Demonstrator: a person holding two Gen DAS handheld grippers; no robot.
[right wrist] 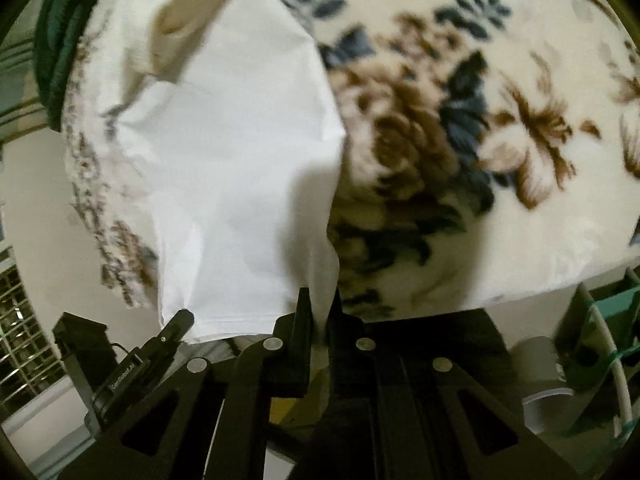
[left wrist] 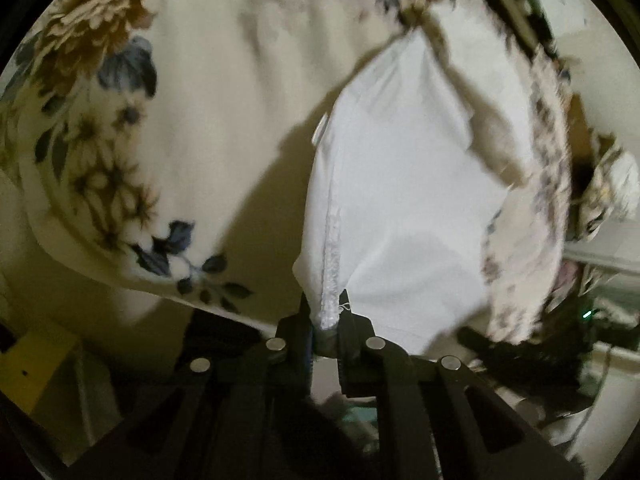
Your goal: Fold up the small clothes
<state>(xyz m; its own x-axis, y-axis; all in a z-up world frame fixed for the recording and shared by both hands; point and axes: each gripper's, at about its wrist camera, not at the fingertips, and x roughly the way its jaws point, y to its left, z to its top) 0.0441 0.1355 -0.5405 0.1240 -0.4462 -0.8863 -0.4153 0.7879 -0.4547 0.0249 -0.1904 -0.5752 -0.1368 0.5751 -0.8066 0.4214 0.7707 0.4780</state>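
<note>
Altogether: one white garment [left wrist: 400, 184], two hand-held grippers [left wrist: 325, 300] pinching.

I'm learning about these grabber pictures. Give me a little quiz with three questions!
1. True or false: the left gripper is shut on the white garment.
2. What is the right gripper holding? A) a sock B) the white garment C) nothing
3. Fill in: the garment lies over a cream blanket printed with ____.

Key: 1 true; 2 B; 3 flowers.
</note>
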